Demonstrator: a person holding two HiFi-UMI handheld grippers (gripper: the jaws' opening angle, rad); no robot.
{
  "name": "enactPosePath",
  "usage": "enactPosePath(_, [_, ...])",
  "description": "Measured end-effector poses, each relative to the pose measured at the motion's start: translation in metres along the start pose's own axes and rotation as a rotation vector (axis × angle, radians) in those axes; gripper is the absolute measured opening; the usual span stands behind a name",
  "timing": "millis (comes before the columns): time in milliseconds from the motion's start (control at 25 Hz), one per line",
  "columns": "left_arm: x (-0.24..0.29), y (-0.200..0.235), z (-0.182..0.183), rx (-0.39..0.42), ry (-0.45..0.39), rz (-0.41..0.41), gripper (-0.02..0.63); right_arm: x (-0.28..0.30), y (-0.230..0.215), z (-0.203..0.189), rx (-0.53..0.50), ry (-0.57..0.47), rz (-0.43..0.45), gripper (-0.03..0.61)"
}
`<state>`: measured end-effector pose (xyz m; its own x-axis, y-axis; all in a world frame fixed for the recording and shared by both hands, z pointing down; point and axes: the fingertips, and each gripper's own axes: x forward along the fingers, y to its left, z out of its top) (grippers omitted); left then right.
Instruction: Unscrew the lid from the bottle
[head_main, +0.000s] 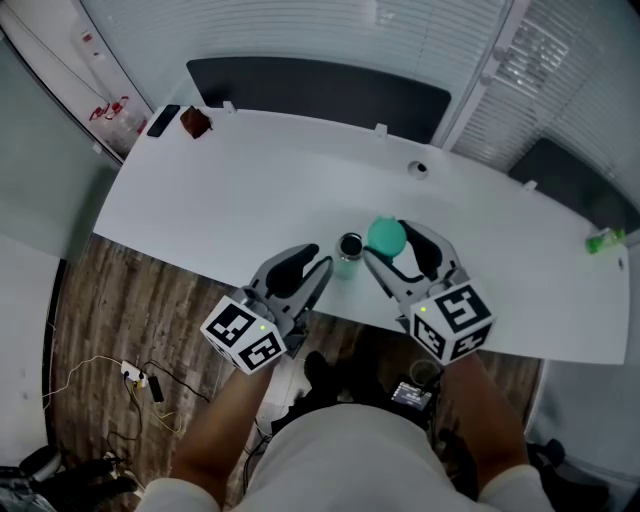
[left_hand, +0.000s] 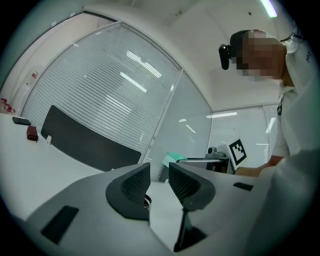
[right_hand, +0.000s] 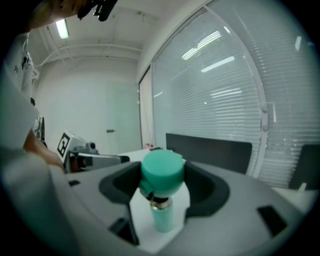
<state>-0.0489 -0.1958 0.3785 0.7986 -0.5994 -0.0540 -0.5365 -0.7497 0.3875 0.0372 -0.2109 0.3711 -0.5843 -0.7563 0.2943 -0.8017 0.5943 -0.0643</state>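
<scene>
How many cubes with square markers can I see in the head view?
2. The left cube sits on the left gripper, the right cube on the right gripper, which grips the teal lid beside the open bottle. None seems hidden.

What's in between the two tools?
The bottle, its top open, stands between the left tool and the right tool, which grips the teal lid. The head view shows this best.

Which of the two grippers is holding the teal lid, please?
The right gripper: its jaws clamp the teal lid, while the left gripper holds nothing between its jaws.
</scene>
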Motion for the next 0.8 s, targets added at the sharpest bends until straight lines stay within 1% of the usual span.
enactPosePath(280, [-0.020, -0.012, 0.021, -0.077, -0.063, -0.024, 0.070, -0.026, 0.003, 0.012, 0.077, -0.059, -0.002, 0.284])
enactPosePath(440, [-0.034, -0.019, 0.026, -0.118, -0.088, -0.035, 0.035, -0.043, 0.004, 0.013, 0.125, -0.084, -0.019, 0.284])
enactPosePath(640, [-0.048, -0.025, 0.025, -0.187, -0.110, -0.044, 0.026, -0.060, 0.001, 0.011, 0.190, -0.103, -0.044, 0.284])
enactPosePath(800, [-0.056, -0.033, 0.023, -0.210, -0.104, -0.067, 0.026, -0.071, -0.001, 0.006, 0.234, -0.114, -0.068, 0.284])
